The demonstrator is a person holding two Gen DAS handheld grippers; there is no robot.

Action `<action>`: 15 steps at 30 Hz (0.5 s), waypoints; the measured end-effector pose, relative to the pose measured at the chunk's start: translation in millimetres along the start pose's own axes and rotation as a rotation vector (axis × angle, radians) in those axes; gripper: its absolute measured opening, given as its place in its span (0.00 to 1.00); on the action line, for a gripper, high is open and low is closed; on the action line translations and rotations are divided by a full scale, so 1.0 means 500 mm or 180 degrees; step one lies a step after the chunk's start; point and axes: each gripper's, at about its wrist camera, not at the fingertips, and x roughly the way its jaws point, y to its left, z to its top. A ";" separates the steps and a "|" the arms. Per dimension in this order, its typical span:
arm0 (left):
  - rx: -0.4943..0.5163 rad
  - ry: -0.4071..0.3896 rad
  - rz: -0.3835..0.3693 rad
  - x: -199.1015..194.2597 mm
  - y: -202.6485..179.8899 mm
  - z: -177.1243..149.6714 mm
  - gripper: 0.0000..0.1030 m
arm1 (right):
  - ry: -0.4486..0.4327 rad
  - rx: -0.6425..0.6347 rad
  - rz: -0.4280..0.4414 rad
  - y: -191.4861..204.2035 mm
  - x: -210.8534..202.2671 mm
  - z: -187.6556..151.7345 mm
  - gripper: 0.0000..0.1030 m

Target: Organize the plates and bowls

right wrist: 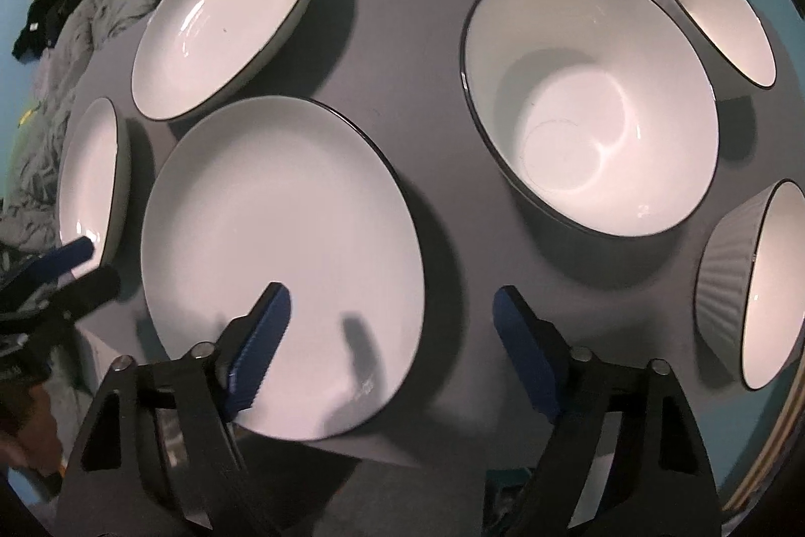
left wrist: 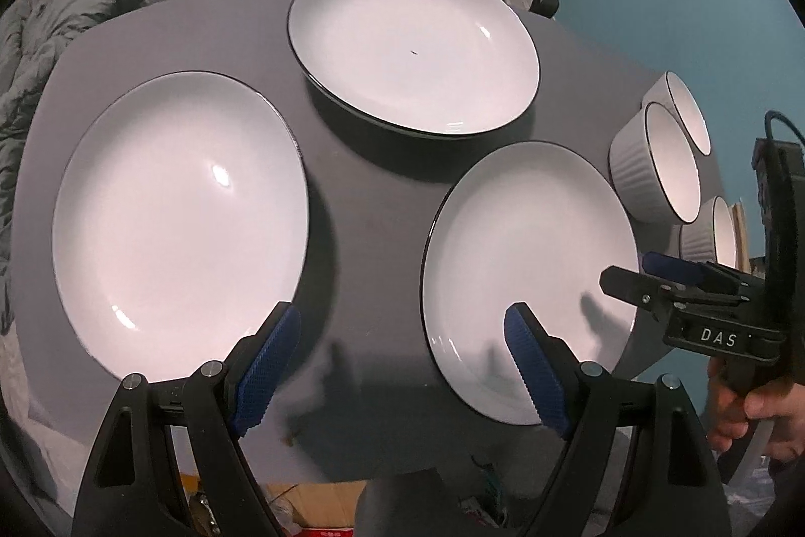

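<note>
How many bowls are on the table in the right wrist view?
3: a large bowl in the centre, a second bowl at the far right, and a ribbed bowl at the near right edge. More may sit outside the frame.

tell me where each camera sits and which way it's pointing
Left wrist: on the left gripper, looking steeply down past its open blue fingers at three plates on the grey table; the right gripper and a hand show at right.
Right wrist: on the right gripper, looking down over the near plate and large bowl; the left gripper shows at left.
Shared: the near plate, the table, the ribbed bowls.
</note>
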 end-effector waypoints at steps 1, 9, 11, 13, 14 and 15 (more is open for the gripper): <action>-0.0005 0.0014 0.0011 0.005 0.000 -0.001 0.82 | -0.0016 0.0001 -0.0011 -0.005 0.004 -0.004 0.72; -0.0153 0.0053 -0.0093 0.025 0.011 -0.008 0.76 | -0.0043 0.0004 0.0031 -0.030 0.007 -0.028 0.36; -0.0171 0.0074 -0.0114 0.029 0.013 -0.011 0.74 | -0.0023 0.0039 0.0046 -0.042 0.014 -0.039 0.31; -0.0168 0.0095 -0.0115 0.035 0.010 -0.009 0.69 | 0.0002 0.0083 0.0072 -0.054 0.015 -0.048 0.29; -0.0165 0.0125 -0.0130 0.038 0.009 -0.007 0.64 | -0.0004 0.0093 0.0090 -0.056 0.012 -0.050 0.29; -0.0169 0.0147 -0.0143 0.038 0.005 -0.007 0.60 | 0.0008 0.0098 0.0113 -0.061 0.010 -0.052 0.29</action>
